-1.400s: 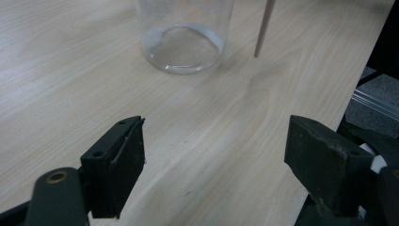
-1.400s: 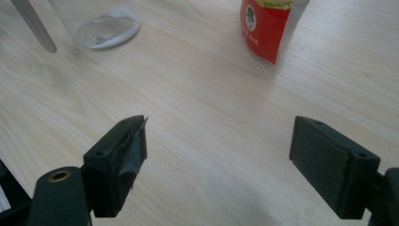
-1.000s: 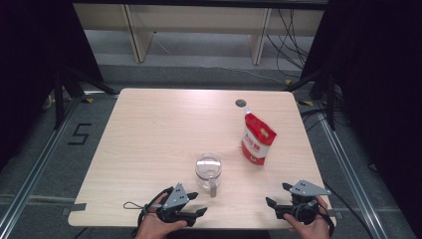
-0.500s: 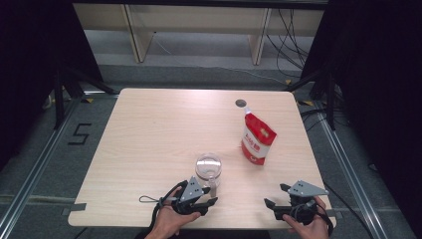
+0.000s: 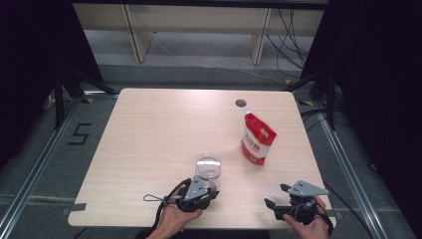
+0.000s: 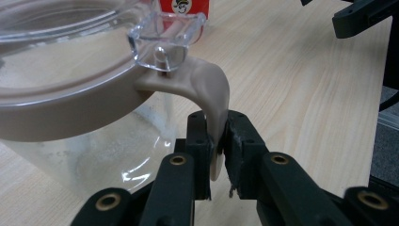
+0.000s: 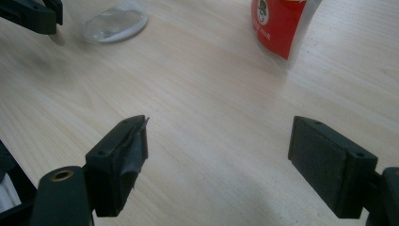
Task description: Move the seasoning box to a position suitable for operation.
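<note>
A clear plastic jug with a beige rim and handle stands near the table's front edge. My left gripper is right behind it. In the left gripper view its jaws have just been closing, and the black pads now press on the beige handle from both sides. A red and white pouch stands upright to the jug's right. My right gripper rests at the front right of the table, and its jaws stand wide open over bare wood, with the pouch farther off.
The light wooden table has a small dark round disc near its far edge. Dark floor, metal rails and black stands surround the table. A shelf unit stands behind it.
My left gripper has moved right and up to the jug, and its jaws have closed on the handle. The right gripper has stayed in place.
</note>
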A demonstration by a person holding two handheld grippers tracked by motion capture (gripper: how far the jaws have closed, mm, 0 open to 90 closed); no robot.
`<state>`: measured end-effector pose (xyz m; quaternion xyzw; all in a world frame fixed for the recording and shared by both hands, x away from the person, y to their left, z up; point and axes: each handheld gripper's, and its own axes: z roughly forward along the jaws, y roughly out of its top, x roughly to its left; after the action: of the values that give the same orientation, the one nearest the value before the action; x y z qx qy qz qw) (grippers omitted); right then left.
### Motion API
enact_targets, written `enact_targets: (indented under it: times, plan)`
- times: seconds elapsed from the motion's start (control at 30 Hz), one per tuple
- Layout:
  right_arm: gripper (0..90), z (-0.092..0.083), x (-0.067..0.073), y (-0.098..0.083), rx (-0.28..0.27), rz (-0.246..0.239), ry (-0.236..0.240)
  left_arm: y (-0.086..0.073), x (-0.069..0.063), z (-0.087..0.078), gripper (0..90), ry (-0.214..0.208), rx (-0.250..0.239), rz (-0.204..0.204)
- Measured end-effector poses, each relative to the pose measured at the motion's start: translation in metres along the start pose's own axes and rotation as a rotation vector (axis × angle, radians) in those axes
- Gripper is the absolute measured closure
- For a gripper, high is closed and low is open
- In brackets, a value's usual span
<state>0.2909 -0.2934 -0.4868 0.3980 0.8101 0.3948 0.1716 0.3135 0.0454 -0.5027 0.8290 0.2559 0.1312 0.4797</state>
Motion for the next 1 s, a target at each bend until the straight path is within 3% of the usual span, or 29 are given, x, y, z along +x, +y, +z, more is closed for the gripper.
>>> enact_targets:
  times: [0.03, 0.07, 0.13, 0.23, 0.27, 0.37, 0.47, 0.53, 0.6, 0.63, 0.77, 1.0]
  plan:
    - [21.3, 0.000, 0.000, 0.000, 0.001, 0.001, 0.000, 0.000, 0.000, -0.001, 79.9, -0.002, 0.001, -0.004]
    - [21.3, 0.000, 0.000, 0.000, 0.000, -0.002, -0.008, -0.001, -0.001, -0.001, 80.1, -0.005, 0.001, -0.043]
    - [21.3, 0.000, 0.000, 0.000, -0.002, -0.002, 0.002, -0.001, 0.002, -0.003, 80.4, -0.009, -0.002, -0.017]
    - [21.2, 0.000, -0.001, 0.000, 0.000, 0.000, -0.002, -0.003, 0.003, -0.007, 80.8, -0.033, 0.007, -0.052]
    - [21.3, 0.000, 0.000, 0.000, -0.002, 0.016, 0.001, -0.002, 0.006, -0.009, 81.0, -0.038, 0.011, -0.014]
    - [21.3, 0.000, -0.001, 0.000, 0.007, 0.008, 0.008, -0.003, 0.007, -0.010, 81.0, -0.054, 0.016, -0.047]
    - [21.3, 0.000, -0.001, 0.000, -0.002, 0.005, 0.000, -0.004, 0.009, -0.014, 80.5, -0.073, 0.026, -0.043]
    - [21.3, -0.001, -0.001, 0.000, -0.004, 0.001, -0.004, -0.006, 0.014, -0.020, 79.9, -0.078, 0.041, -0.017]
    - [21.3, 0.000, -0.001, 0.000, -0.002, 0.003, 0.000, -0.007, 0.013, -0.022, 79.8, -0.075, 0.037, -0.039]
    - [21.3, 0.000, -0.001, 0.000, -0.001, 0.006, 0.002, -0.008, 0.015, -0.023, 79.5, -0.096, 0.043, -0.030]
    - [21.3, -0.001, 0.000, 0.000, 0.007, 0.014, 0.007, -0.011, 0.020, -0.033, 78.1, -0.078, 0.058, -0.035]
    - [21.3, 0.001, -0.001, -0.001, -0.001, -0.005, 0.007, -0.018, 0.029, -0.046, 76.2, -0.085, 0.059, -0.046]
